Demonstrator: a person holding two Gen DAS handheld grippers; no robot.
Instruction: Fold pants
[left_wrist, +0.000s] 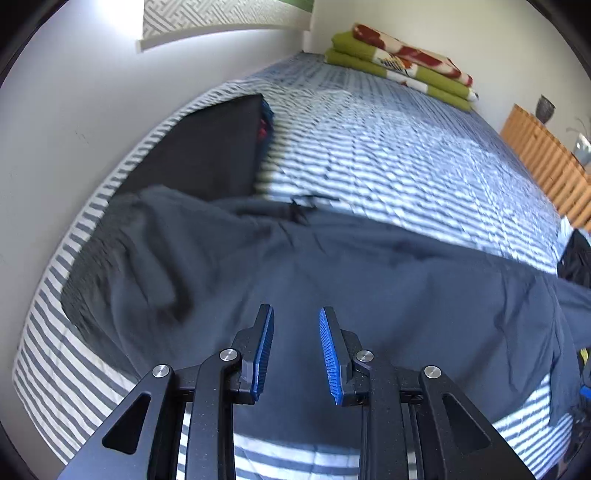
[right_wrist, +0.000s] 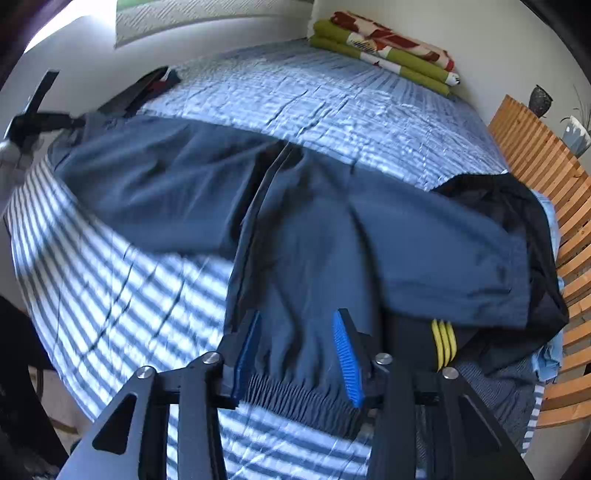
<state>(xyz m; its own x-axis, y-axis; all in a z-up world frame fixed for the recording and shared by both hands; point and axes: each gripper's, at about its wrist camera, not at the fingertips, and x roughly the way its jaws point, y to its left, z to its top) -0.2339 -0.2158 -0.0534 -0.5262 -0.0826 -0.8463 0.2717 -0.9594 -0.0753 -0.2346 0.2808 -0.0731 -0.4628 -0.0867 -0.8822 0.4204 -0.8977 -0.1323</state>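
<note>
Two claws hang over a bed with a blue-and-white striped cover. The left claw sits at lower centre of its view, its blue pads narrowly apart with nothing between them, above the dark blue pants that spread across the middle of the frame. In the right wrist view the right claw stands moderately open at lower centre, its pads on either side of a pant leg without pressing it; the ribbed cuff lies just below. The pants stretch from upper left to right of that frame. A black garment lies at the right edge, folded blankets at the top.
</note>
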